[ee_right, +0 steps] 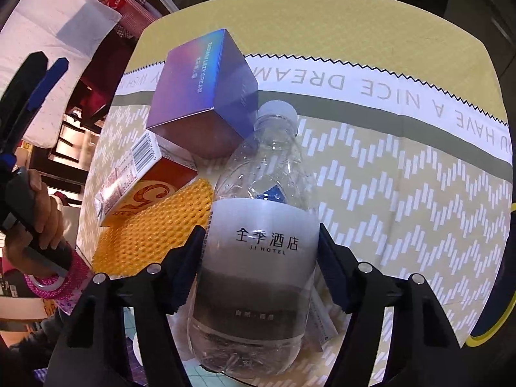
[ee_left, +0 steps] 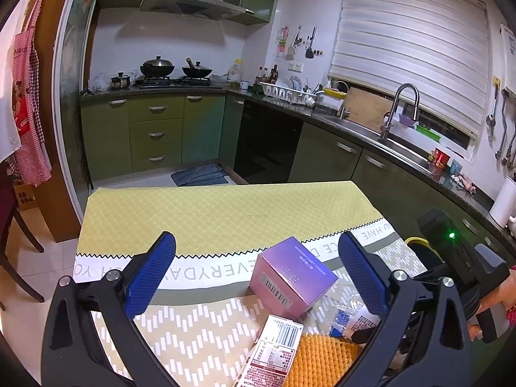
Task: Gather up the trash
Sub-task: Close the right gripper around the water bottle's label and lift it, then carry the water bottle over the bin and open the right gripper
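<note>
Right wrist view: right tongs (ee_right: 258,258) clamped around clear plastic bottle (ee_right: 258,225) on tablecloth (ee_right: 403,193).

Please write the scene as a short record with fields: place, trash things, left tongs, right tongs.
place: table with patterned cloth in a kitchen
trash things: plastic bottle, purple box, orange carton, orange mat
left tongs: open, nothing between the pads, above the cloth
right tongs: around the bottle's label, pads at its sides
</note>
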`<state>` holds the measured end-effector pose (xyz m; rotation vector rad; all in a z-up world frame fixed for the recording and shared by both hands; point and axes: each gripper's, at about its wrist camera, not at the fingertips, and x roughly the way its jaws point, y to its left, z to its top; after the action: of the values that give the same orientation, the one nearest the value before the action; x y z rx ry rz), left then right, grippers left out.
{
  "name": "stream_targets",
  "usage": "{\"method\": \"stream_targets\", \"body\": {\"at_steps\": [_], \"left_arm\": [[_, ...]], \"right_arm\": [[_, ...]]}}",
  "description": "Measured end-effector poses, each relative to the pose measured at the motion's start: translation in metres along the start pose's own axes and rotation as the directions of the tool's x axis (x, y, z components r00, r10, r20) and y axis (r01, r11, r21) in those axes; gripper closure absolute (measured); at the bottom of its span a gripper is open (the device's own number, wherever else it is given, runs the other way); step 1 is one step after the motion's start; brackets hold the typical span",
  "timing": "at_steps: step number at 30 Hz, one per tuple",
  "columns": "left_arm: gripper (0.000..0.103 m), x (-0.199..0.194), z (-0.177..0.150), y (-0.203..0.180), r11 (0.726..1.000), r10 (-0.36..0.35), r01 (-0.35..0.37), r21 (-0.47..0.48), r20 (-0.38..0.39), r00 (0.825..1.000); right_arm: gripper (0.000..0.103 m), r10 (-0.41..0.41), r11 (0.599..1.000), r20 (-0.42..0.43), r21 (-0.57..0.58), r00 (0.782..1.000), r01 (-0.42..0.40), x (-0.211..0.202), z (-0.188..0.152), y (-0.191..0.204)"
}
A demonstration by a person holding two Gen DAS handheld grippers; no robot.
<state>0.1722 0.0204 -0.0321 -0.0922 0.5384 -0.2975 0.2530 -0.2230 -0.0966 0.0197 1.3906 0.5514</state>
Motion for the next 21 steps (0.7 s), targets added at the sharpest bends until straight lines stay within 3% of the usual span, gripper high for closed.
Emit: {"method": "stream_targets", "body": {"at_steps": [13,21], "left_arm": [[0.007,0.002,-0.002,-0.003,1.000,0.000,0.000,0.004,-0.004,1.000],[0.007,0.004,-0.005,-0.006,1.000,-0.001,0.002,0.012,-0.009,1.000]], "right_arm": [[0.036,0.044,0.997,0.081,0.056,0.996,-0.049,-0.036,-0.018,-0.029],[0.036,0.031,0.981,0.253,0.177,0.967,-0.078,-0.103,-0.057,-0.085]]}}
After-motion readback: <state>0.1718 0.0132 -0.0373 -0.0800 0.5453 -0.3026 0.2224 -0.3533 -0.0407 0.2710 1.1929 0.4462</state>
